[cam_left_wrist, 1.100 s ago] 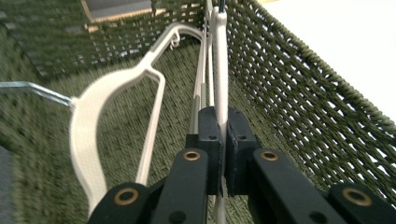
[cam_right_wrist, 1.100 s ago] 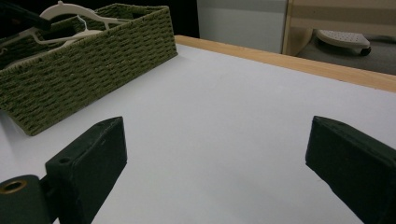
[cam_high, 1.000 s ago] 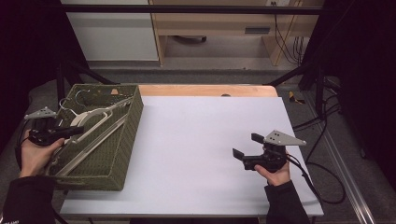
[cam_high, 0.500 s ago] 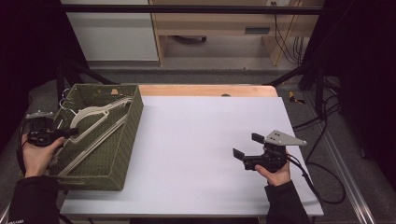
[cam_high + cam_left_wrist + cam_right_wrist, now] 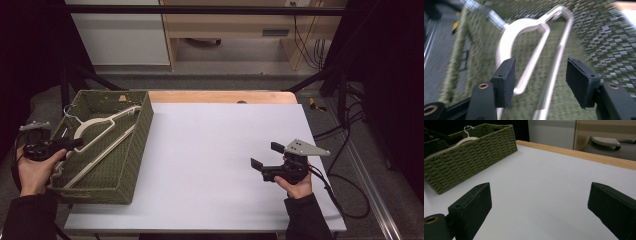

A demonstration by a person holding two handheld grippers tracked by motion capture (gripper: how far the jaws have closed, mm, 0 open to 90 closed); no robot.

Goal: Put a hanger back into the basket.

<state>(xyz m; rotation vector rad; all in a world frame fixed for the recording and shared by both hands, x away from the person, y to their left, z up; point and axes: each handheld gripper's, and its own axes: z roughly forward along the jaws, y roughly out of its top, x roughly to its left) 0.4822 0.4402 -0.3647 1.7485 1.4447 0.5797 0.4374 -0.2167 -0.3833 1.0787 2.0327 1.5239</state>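
The white clothes hanger (image 5: 97, 137) lay inside the green woven basket (image 5: 134, 150) at the left end of the table, its metal hook (image 5: 68, 111) toward the far left corner of the basket. The left gripper (image 5: 75, 144) hovered over the basket's left rim; its jaws had just been opening and stood apart, the hanger's bars (image 5: 534, 60) showing between and beyond them in the left gripper view without either pad pressing on them. The basket sat on the white tabletop (image 5: 210, 150), near its left edge. Well apart, on the right side, the right gripper (image 5: 264, 156) rested low over the bare surface, jaws spread wide with nothing between them.
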